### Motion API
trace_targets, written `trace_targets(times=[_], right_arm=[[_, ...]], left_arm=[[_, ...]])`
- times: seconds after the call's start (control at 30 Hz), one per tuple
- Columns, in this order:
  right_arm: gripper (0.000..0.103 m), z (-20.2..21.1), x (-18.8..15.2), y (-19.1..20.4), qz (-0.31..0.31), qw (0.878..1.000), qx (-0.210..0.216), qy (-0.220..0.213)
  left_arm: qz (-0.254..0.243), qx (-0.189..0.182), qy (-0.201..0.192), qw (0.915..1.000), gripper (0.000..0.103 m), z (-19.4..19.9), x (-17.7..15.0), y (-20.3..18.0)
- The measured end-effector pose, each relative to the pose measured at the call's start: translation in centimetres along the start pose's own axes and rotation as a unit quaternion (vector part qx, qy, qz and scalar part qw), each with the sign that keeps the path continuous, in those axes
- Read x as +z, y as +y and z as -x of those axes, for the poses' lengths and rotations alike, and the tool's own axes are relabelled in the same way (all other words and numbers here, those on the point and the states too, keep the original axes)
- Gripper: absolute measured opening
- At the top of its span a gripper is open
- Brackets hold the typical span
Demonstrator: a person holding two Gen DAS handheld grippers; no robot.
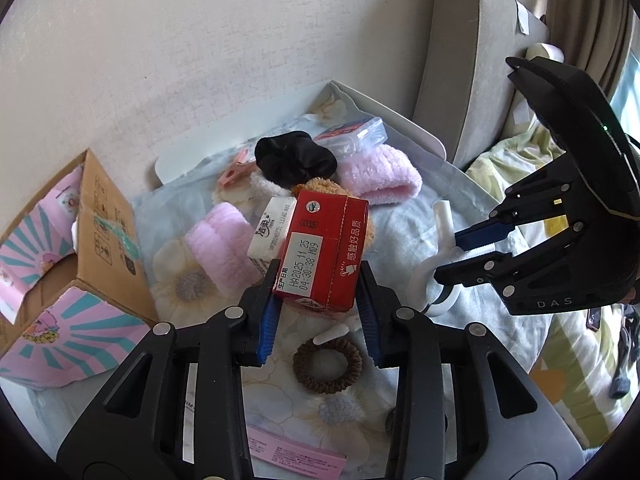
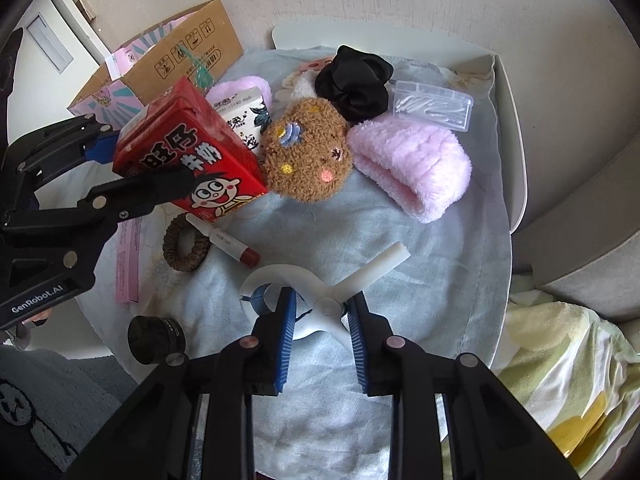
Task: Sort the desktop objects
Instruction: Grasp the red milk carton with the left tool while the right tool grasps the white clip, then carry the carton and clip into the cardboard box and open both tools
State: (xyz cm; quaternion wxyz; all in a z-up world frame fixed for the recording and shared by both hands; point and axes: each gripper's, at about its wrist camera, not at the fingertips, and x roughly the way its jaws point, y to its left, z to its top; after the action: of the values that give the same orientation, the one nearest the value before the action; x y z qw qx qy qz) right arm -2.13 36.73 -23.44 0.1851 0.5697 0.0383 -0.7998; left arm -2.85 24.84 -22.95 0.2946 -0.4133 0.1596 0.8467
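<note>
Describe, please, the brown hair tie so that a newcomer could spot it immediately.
On the blue floral cloth, look just in front of the red milk carton held in the left gripper. The brown hair tie lies flat beside a red-capped tube: a small ribbed ring, unlike the fluffy black scrunchie.

Black linkage grippers, silver rivets, ribbed blue fingers [image 2: 285, 344], "GenRobot.AI" lettering
</note>
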Motion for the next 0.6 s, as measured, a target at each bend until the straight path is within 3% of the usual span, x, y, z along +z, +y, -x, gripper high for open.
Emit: trace_targets(times=[0.17,0.27,0.6], right_arm=[[0.024,0.4,1.6,0.3,-0.007,1.0,0.0,-0.019],[0.024,1.1,0.5,1.0,-0.009,1.0,-0.001,-0.029],[0.024,6.1,4.6,2.8,0.003,0.997,-0.016,-0.075]], left_arm=[[0.017,0.003,-0.009,0.9998,0.032,1.6,0.6,0.7],[0.021,0.012,-0.014,0.9996,0.032,2.9,1.2,1.2],[0.065,0.04,-0.038,0.9964,0.028,9.2,3.1,5.8]])
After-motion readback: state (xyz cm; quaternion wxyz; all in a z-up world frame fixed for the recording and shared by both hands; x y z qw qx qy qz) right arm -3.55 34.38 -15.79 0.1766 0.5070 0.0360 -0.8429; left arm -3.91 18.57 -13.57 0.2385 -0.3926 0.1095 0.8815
